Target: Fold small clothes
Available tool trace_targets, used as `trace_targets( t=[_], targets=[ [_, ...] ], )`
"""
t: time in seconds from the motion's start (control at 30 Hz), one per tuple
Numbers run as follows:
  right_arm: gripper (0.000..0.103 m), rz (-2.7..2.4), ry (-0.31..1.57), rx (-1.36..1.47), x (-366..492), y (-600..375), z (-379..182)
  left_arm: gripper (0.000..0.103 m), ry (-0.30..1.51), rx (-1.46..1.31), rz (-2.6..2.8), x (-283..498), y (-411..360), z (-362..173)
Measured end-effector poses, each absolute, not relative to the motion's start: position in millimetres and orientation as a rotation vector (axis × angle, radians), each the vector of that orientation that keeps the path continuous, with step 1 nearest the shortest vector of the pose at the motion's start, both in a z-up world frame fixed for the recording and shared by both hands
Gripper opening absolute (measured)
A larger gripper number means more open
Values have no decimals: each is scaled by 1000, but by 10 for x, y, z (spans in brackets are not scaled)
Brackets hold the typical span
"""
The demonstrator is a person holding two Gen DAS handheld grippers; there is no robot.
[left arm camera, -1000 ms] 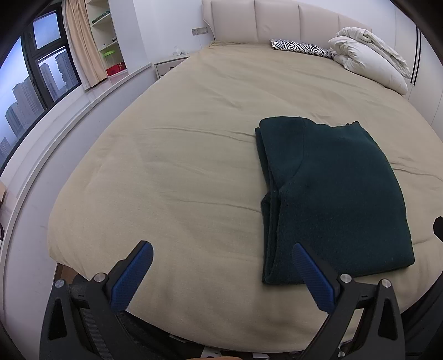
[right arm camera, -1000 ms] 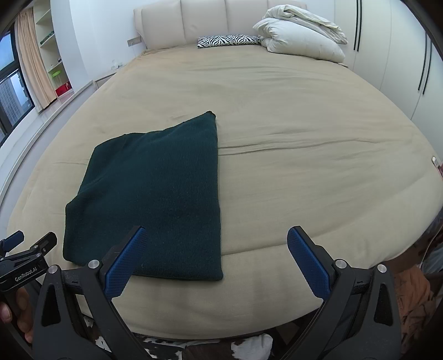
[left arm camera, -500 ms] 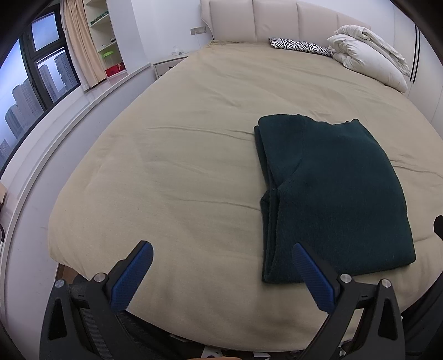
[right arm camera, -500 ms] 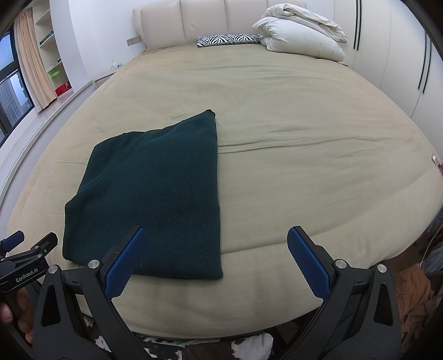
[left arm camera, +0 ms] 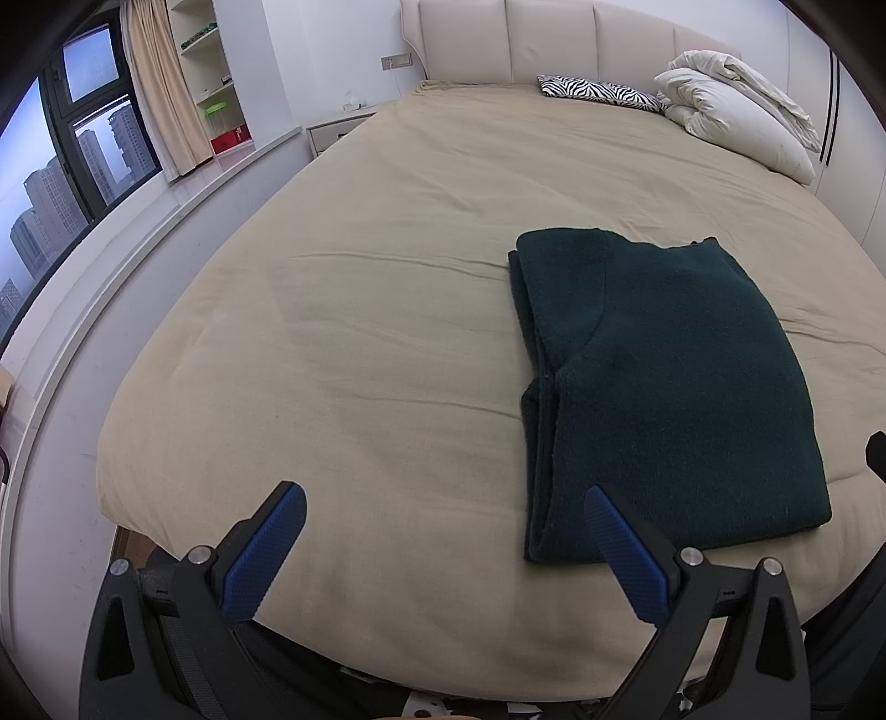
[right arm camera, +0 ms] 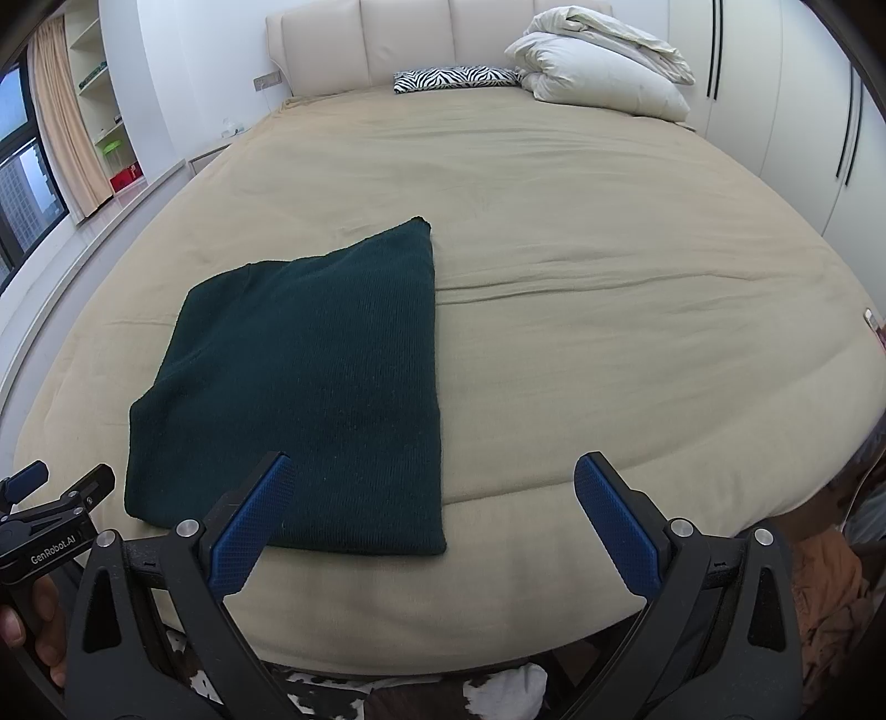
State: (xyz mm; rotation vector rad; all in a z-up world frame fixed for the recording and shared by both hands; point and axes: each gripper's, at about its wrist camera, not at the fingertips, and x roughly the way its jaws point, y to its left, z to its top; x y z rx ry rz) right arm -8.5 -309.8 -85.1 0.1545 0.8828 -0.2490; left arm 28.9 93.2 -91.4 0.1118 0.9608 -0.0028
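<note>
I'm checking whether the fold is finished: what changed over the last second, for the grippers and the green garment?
Almost nothing. The left gripper and right gripper hang with jaws open and empty at the near edge of the bed, with only a slight drift in view. The folded dark green sweater lies flat where it was, untouched.

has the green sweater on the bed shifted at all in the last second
No. The green sweater keeps its place against the bed crease beside it; both tools hang open.

Wide beige bed [left arm camera: 387,310], padded headboard [left arm camera: 554,44], white duvet [right arm camera: 603,61], zebra pillow [right arm camera: 454,77], curtained window [left arm camera: 61,160], open shelves [left arm camera: 207,66].
</note>
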Motion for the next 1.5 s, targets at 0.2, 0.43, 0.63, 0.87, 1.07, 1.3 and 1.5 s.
trace_targets(
  t=[0.2, 0.43, 0.63, 0.87, 1.07, 1.3, 1.5],
  targets=[
    [103, -250, 883, 155, -88, -3101, -851, 103, 960, 110, -5, 278, 930, -918],
    [103, -249, 885, 154, -83, -3103, -856, 103, 959, 109, -6, 272, 932, -918],
    [103, -248, 886, 154, -82, -3104, -854, 103, 958, 107, -8, 268, 941, -915],
    [103, -247, 885, 154, -88, -3102, -850, 103, 956, 103, -12, 256, 953, -891],
    [103, -248, 886, 154, -88, -3106, -850, 103, 951, 100, -14, 241, 957, -865],
    [103, -245, 888, 153, -86, -3103, -856, 103, 943, 95, -16, 223, 960, -836],
    [103, -244, 888, 154, -85, -3109, -854, 103, 938, 93, -17, 207, 967, -814]
  ],
)
